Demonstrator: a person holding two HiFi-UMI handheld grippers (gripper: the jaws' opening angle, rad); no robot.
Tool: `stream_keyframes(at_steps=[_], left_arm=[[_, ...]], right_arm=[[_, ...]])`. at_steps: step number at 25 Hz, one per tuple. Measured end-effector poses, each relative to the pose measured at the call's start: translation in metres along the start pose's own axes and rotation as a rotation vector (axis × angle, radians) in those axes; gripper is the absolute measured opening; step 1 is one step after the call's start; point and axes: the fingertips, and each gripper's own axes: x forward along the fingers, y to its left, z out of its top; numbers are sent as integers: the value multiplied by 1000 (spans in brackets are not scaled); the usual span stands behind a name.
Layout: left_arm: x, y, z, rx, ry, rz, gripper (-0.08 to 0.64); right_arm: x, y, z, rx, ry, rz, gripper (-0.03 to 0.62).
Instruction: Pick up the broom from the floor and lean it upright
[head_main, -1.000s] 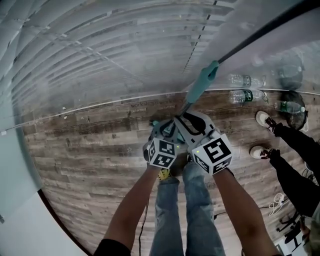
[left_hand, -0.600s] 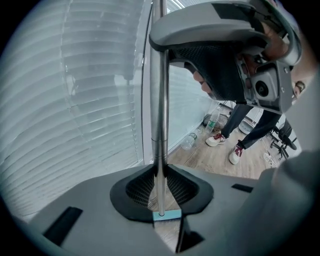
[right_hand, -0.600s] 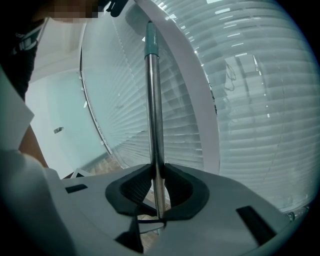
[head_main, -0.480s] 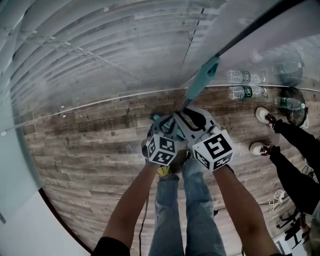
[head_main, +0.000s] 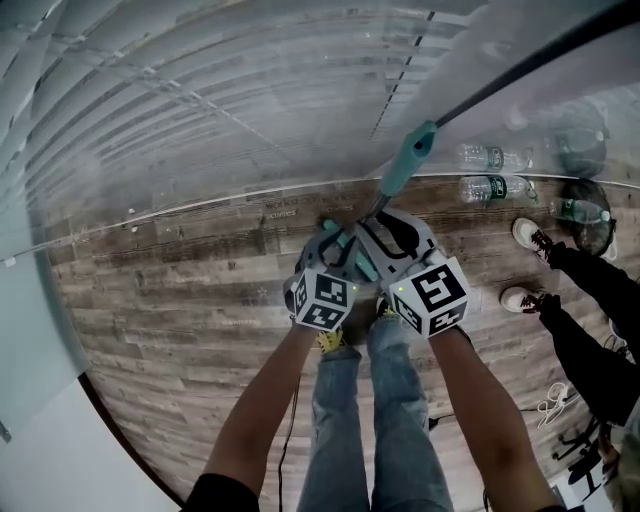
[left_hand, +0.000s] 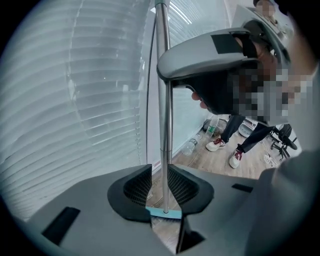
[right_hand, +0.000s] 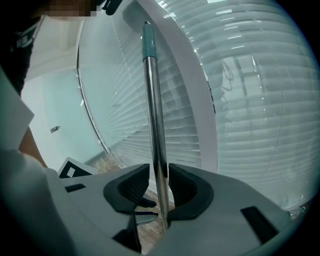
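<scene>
- Little shifted since a second ago: both grippers and the pole in nearly the same spot above the wooden floor (head_main: 180, 300).
- Jaws of the right gripper (right_hand: 159, 186) just been opening; now slightly apart, with the steel pole between the pads and only thin slivers of gap on either side, pads not pressing.
- Left gripper (left_hand: 161, 184): jaws apart as well, same pole between them, close against one pad, with a clear gap at the other.
- One broom (head_main: 405, 165), standing up from the floor beside the window.
- One teal broom head (left_hand: 165, 212) down on the boards.
- One teal grip (right_hand: 149, 42) high on the pole.
- Contact of the upper pole with the window: cannot tell.
- Two marker cubes, one per gripper: left cube (head_main: 322, 298), right cube (head_main: 432, 292), side by side, just beside each other.
- Three plastic bottles (head_main: 492, 188) lying on the floor along the window, off to the right, well apart from the broom head.
- Two white shoes (head_main: 528, 237) on one bystander in dark trousers, near the bottles.
- One run of slatted blinds (head_main: 200, 100) behind the glass, across the whole wall.
- Two bare forearms (head_main: 270, 410) and two legs in jeans (head_main: 400, 440) below the cubes.
</scene>
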Motion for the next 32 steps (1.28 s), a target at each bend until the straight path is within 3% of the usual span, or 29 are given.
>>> stream_keyframes(at_steps=[2,10,18,26,32], left_arm=[[-3,2,4,9,-11,0,92],[-30,2,19,33,-33,1,92],[-96,11,47,14,-60,37,92],[-246,-8,100,-23,-186,19,92],[-363,-47,155,-23,-298,-34,92]], right_arm=[[0,0,3,-10,-2,-5,141],[-20,10,16,-13,-4,-17,152],[-85,29,40,-59,40,-30,160],[-197,84,121,-112,30,-37,160],[-308,116,222,-151,-83,-140,158]])
